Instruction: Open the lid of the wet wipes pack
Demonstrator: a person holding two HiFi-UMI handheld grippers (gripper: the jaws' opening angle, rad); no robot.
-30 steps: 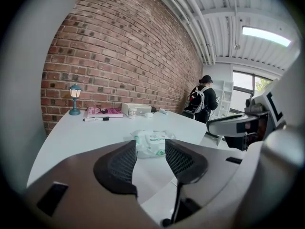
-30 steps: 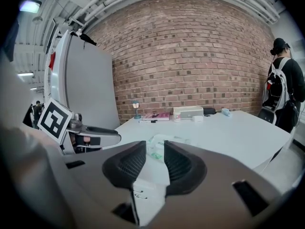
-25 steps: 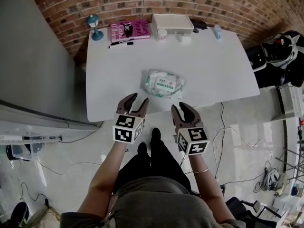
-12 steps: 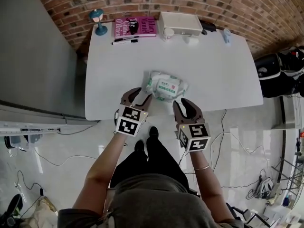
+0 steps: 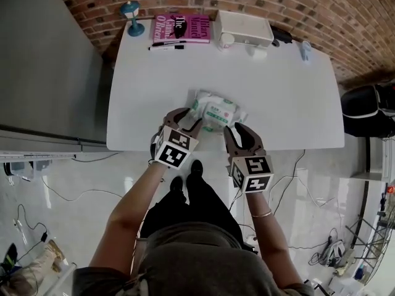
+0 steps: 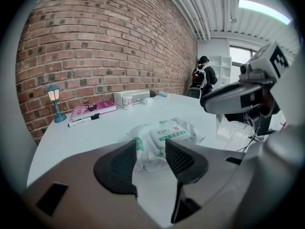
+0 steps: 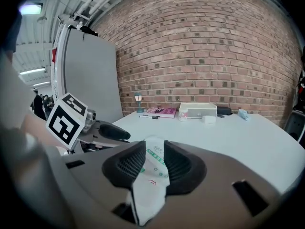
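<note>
Overhead, the head view shows a white table (image 5: 290,103) set against a brick wall. The wet wipes pack (image 5: 217,110) lies flat on it close to the near edge, printed face up. The left gripper (image 5: 183,123) sits at the pack's near-left corner and the right gripper (image 5: 239,133) at its near-right corner, both pointing away from the person. Along the far edge stand a small blue lamp (image 5: 131,18), a pink book (image 5: 182,28), a pen (image 5: 166,44) and a white box (image 5: 244,27), all well apart from the pack. In the left gripper view the jaws stand moderately apart. The pack's near corner shows in the gap just at their tips, and the table shows white between the pads lower down. The right gripper reaches in from the right, beside the pack, and a person (image 6: 202,78) with a backpack stands far off near a window. In the right gripper view the jaws are narrowly parted around the pack's end. Its white film with green print fills the gap between the ribbed pads (image 7: 127,168), and the left gripper shows at the left.
</note>
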